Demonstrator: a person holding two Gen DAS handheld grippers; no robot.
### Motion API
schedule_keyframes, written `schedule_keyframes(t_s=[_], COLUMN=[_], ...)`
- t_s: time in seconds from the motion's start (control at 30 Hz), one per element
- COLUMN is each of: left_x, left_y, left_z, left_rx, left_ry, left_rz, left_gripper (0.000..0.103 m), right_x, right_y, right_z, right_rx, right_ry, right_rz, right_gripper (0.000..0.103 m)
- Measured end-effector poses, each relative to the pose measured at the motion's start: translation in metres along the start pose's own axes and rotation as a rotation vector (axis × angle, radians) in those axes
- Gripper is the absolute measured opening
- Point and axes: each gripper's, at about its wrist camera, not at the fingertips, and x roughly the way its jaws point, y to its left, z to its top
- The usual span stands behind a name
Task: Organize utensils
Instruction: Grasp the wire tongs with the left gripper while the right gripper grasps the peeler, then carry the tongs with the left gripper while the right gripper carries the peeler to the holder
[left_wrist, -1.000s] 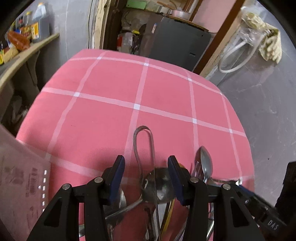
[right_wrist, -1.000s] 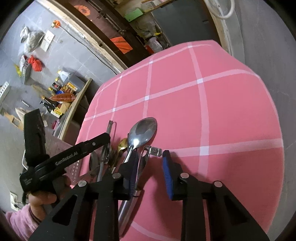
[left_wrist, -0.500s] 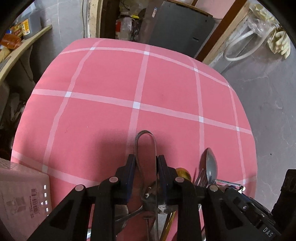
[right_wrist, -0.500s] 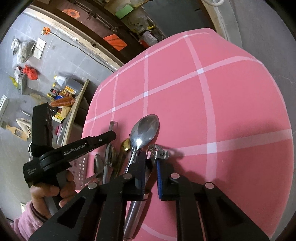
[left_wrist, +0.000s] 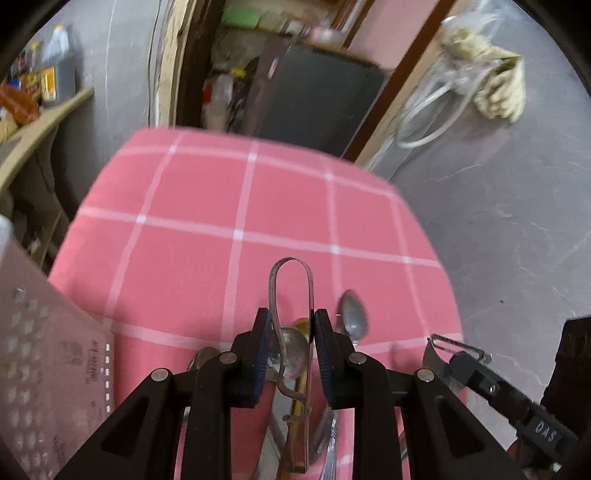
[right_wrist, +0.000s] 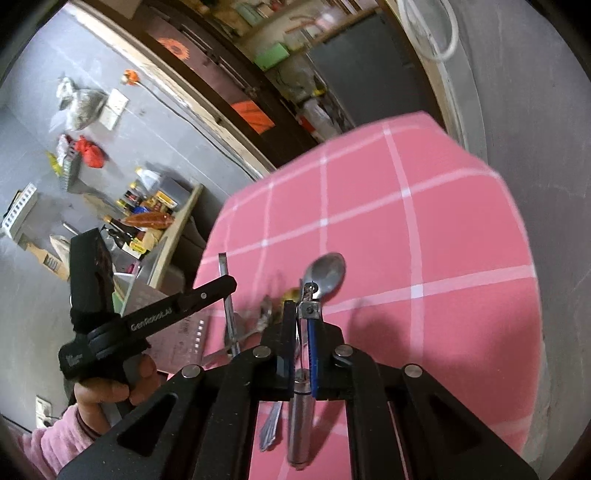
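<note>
In the left wrist view, the left gripper (left_wrist: 289, 341) was closed on a pair of metal tongs (left_wrist: 291, 295), its blue pads pressing the two arms from both sides. The tongs lay along the line of the fingers: the looped end pointed away from the camera, past the fingertips and over the pink checked tablecloth (left_wrist: 192, 236), and the free ends pointed back toward the camera. Under the fingers a heap of utensils (left_wrist: 291, 354) was on the cloth, with a spoon (left_wrist: 353, 318) just to the right, bowl pointing away. A perforated basket (left_wrist: 48, 373) stood at the left edge. In the right wrist view, the right gripper (right_wrist: 303, 332) was almost fully closed on a peeler (right_wrist: 301, 398). Its long axis ran along the fingers, the metal head (right_wrist: 309, 301) beyond the fingertips and the round handle hanging back toward the camera. The spoon (right_wrist: 327, 271) lay on the cloth just beyond this head. At the left, a hand (right_wrist: 110, 387) held the other gripper.
</note>
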Motion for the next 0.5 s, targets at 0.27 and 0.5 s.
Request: schedule_keyframes(t_s=[0.27,0.5], left_x=[-0.06,-0.125], left_y=[-0.006,0.002], left_z=[-0.005,0.011], left_rx=[0.039,0.049], left_ry=[-0.158,-0.304], left_rz=[-0.049,-0.068], left_gripper=[0.022,0.022], right_x=[-0.041,-0.079], right_y=[0.036,0.088], right_z=[0.007,0.023], right_rx=[-0.11,-0.18], right_ry=[-0.101,-0.246], right_rz=[0.003,0.103], right_gripper=[0.004,0.004])
